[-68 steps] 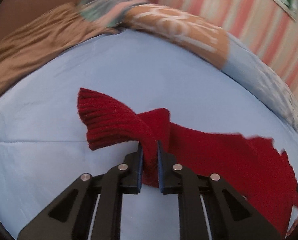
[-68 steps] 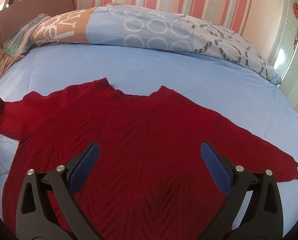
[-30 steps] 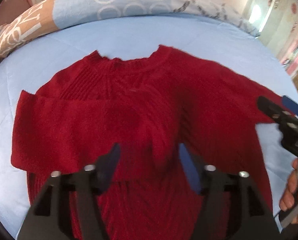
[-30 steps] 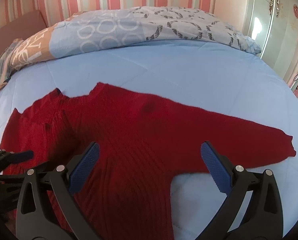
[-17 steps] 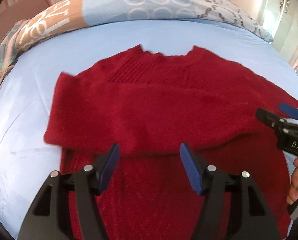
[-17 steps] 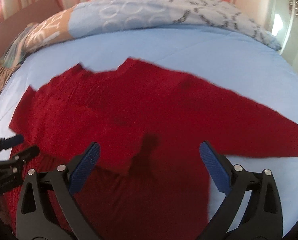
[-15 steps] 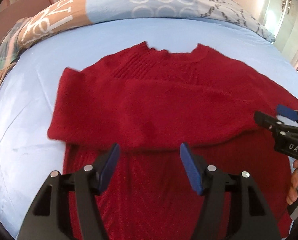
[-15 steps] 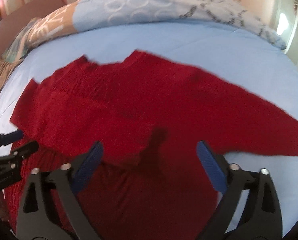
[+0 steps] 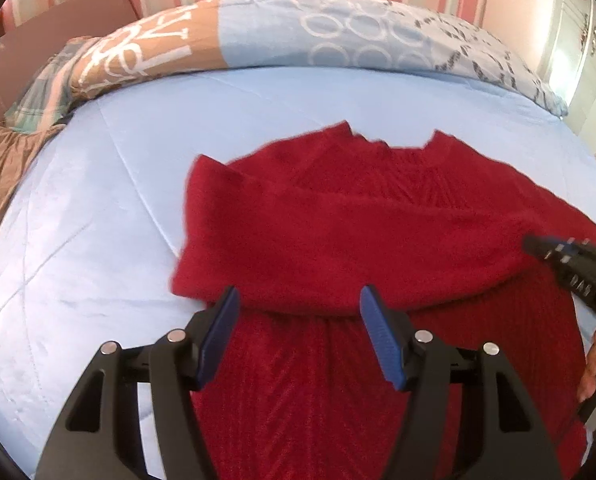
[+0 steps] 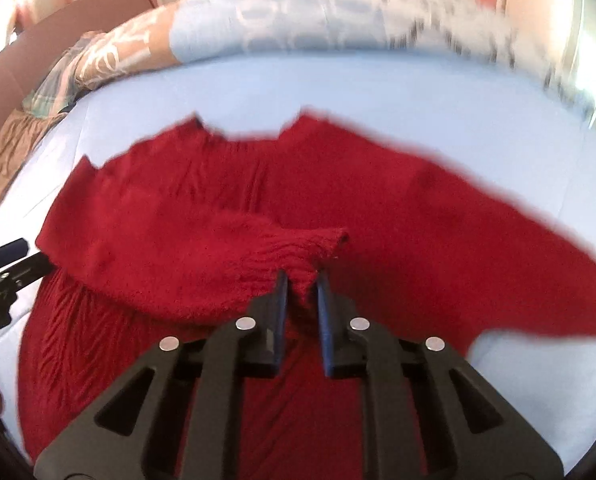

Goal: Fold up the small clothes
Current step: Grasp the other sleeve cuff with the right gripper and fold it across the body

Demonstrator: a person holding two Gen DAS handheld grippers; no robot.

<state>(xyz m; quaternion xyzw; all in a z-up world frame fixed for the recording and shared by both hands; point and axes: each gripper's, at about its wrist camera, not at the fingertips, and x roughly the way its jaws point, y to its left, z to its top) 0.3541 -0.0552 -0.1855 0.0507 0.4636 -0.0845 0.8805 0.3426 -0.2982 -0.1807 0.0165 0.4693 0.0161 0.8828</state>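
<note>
right hand-held gripper (image 10: 301, 280) pinches sweater (image 10: 178, 248) on blue bed (image 10: 298, 84).

- The left gripper (image 9: 298, 330) angles downward, its jaws standing apart with nothing pinched between them.
- The right gripper (image 10: 301, 300) also angles downward; its jaws have just been closing and now pinch the red sweater's folded-over cuff (image 10: 314, 248).

Right gripper (image 10: 301, 292): jaws, wide a second ago, just closed onto cuff of folded sleeve (image 10: 202, 256); left gripper (image 9: 298, 320): released sleeve, now open above red sweater (image 9: 378, 240)
</note>
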